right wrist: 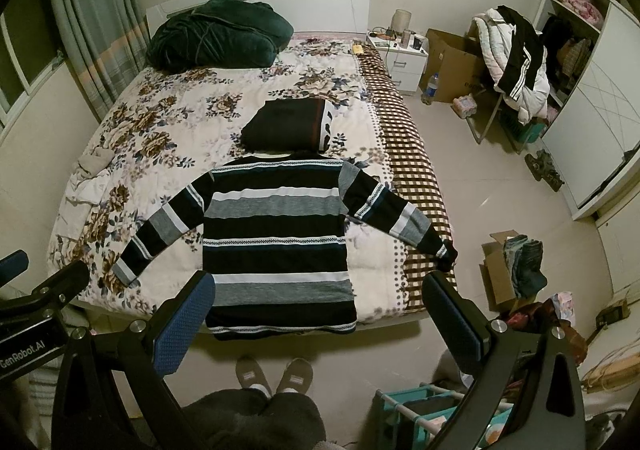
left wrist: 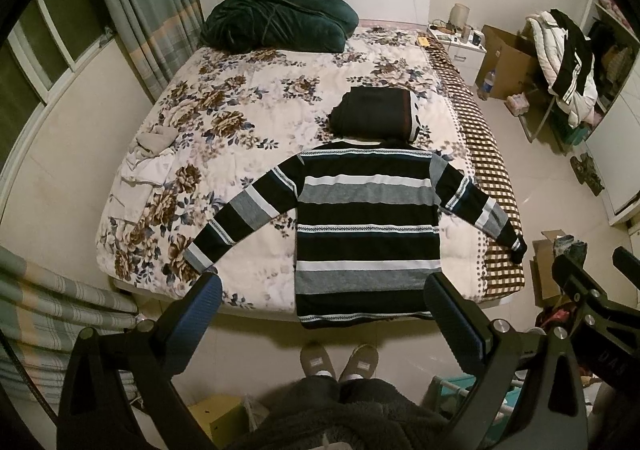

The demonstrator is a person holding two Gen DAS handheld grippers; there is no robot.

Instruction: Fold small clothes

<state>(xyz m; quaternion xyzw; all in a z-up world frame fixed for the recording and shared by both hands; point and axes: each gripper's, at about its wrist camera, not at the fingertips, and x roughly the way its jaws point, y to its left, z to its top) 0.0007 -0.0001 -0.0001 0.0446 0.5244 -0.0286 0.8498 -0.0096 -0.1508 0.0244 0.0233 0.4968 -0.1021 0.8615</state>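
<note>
A black, grey and white striped sweater (left wrist: pixel 366 222) (right wrist: pixel 276 226) lies flat on the floral bed, sleeves spread out to both sides, its hem hanging over the near bed edge. A dark folded garment (left wrist: pixel 374 114) (right wrist: pixel 286 124) rests just beyond its collar. My left gripper (left wrist: pixel 326 306) is held above the near bed edge, open, with nothing between its blue-padded fingers. My right gripper (right wrist: pixel 320 302) hovers at the same edge, open and empty. Neither touches the sweater.
A dark green blanket (left wrist: pixel 280 16) is piled by the headboard. Crumpled pale clothes (left wrist: pixel 148 158) lie at the bed's left side. A person's slippered feet (left wrist: pixel 340 360) stand at the bed foot. Boxes (right wrist: pixel 512 270), a clothes-laden rack (right wrist: pixel 516 62) and a nightstand (right wrist: pixel 400 58) fill the floor on the right.
</note>
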